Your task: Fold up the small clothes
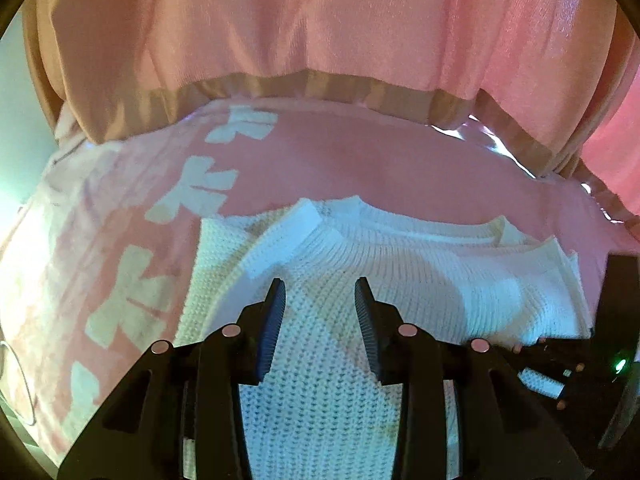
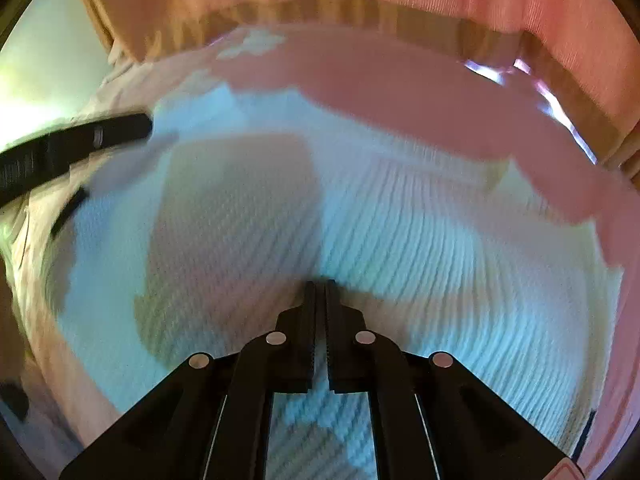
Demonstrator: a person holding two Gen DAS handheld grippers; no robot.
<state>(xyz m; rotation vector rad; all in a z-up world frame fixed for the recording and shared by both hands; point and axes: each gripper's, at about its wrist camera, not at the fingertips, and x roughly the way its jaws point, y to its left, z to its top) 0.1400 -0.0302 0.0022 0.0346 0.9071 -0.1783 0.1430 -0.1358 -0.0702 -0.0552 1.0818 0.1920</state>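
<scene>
A white knitted sweater (image 1: 360, 288) lies folded on a pink cloth (image 1: 360, 168) printed with pale bow-like shapes, and that cloth covers what I take to be the table. The sweater sits in the middle of the cloth, its ribbed edge turned up towards a hanging pink curtain (image 1: 320, 20) with a tan hem behind it. Lying flat on a smooth cover, it has nothing to snag on, which suits folding.

The left gripper (image 1: 320, 292) hovers above the knit with its jaws partly apart and nothing between them. The fabric seen in the gap lies below the pads, not pinched by them. I judge it is held ready there, either to pin the fold in place or to reach for an edge.

The right gripper (image 2: 319, 282) is clenched, its jaws all but together. Whether a thin bit of knit is nipped at the tips I cannot tell, since the view is blurred with movement. It points steeply down over the ribbed part of the sweater (image 2: 440, 240). With closed jaws it makes a blunt tool, so my guess is that it is smoothing or pressing the layers flat. In that same view the other gripper shows as a dark bar at the left edge.

The fold looks well along, with several layers stacked at the right side.
</scene>
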